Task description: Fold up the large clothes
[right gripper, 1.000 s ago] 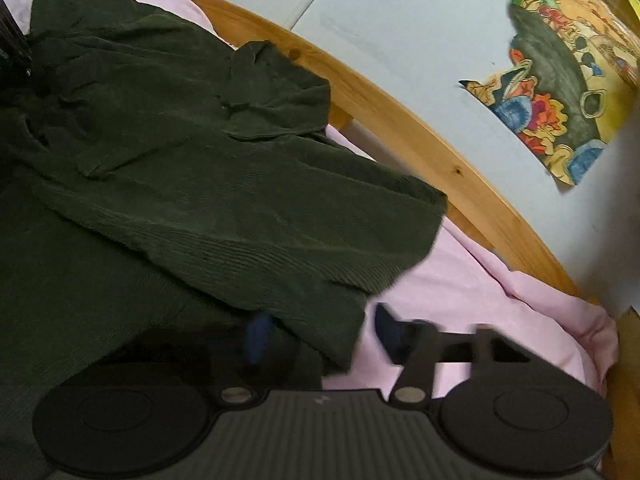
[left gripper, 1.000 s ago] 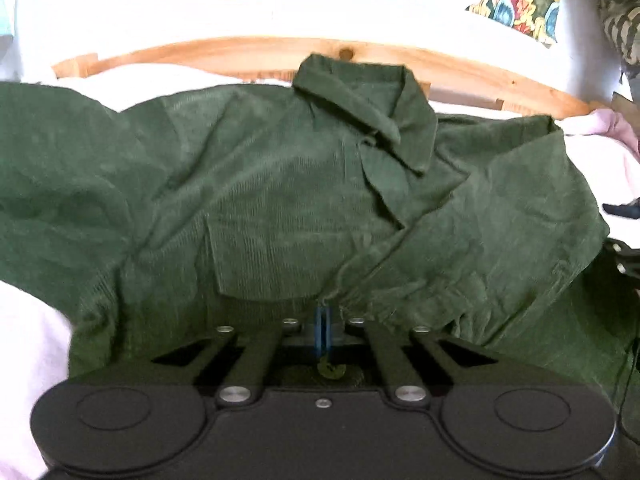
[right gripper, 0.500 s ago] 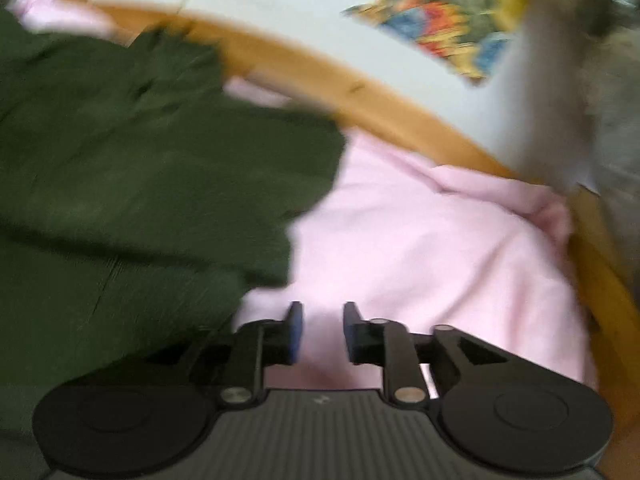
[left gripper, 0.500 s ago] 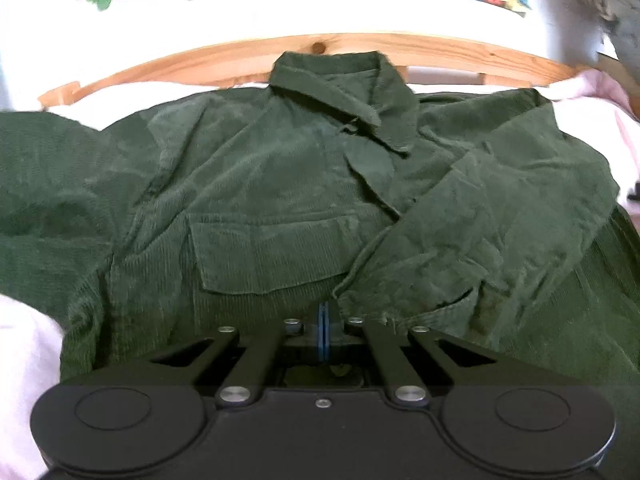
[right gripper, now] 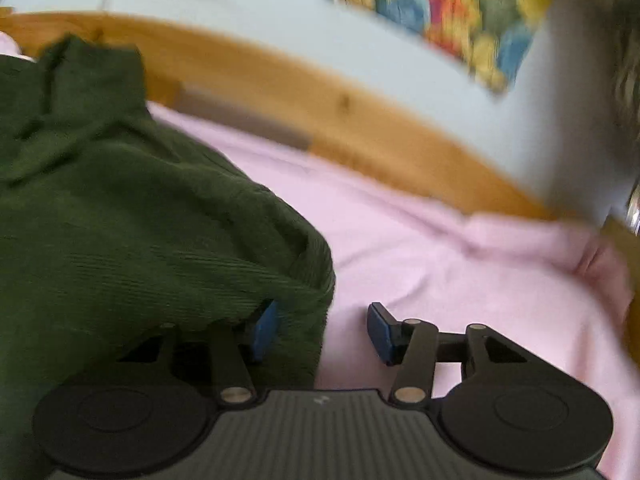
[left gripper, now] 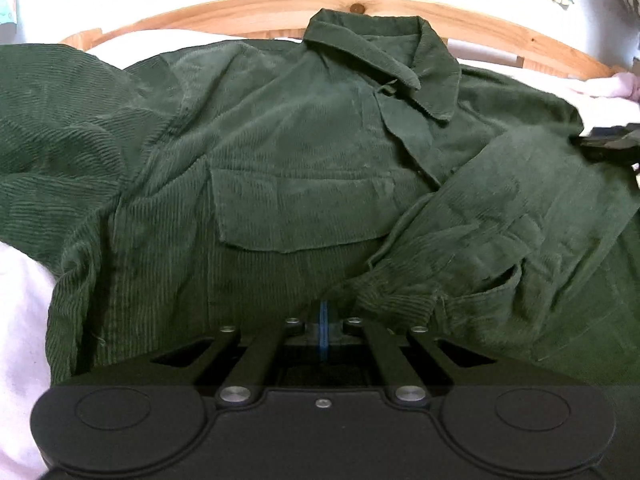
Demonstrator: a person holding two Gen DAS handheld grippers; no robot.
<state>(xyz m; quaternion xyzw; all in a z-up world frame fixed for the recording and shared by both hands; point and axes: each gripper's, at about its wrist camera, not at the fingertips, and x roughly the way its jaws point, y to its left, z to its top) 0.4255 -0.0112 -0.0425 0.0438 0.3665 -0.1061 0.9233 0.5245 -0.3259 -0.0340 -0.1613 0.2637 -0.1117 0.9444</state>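
A large dark green corduroy shirt (left gripper: 288, 168) lies spread on a pink bedsheet (right gripper: 440, 248), collar (left gripper: 384, 52) toward the headboard. Its right sleeve (left gripper: 500, 220) is folded across the chest, cuff near the middle. My left gripper (left gripper: 323, 328) is shut, blue pads together, just above the shirt's lower front; I cannot tell whether cloth is pinched. My right gripper (right gripper: 324, 332) is open at the shirt's right edge (right gripper: 304, 280). Its left finger (right gripper: 264, 330) lies against the green cloth and its right finger (right gripper: 380, 332) is over the pink sheet. It also shows in the left wrist view (left gripper: 608, 142).
A curved wooden headboard (left gripper: 240, 16) runs behind the shirt, with a pale wall above. A colourful picture (right gripper: 448, 20) hangs on the wall. The left sleeve (left gripper: 52, 136) lies bunched at the far left. Pink sheet (left gripper: 20, 320) shows at the lower left.
My right gripper has let go of the sleeve, swung right toward the shirt's edge and opened wide. My left gripper stays shut and has shifted slightly over the shirt's front.
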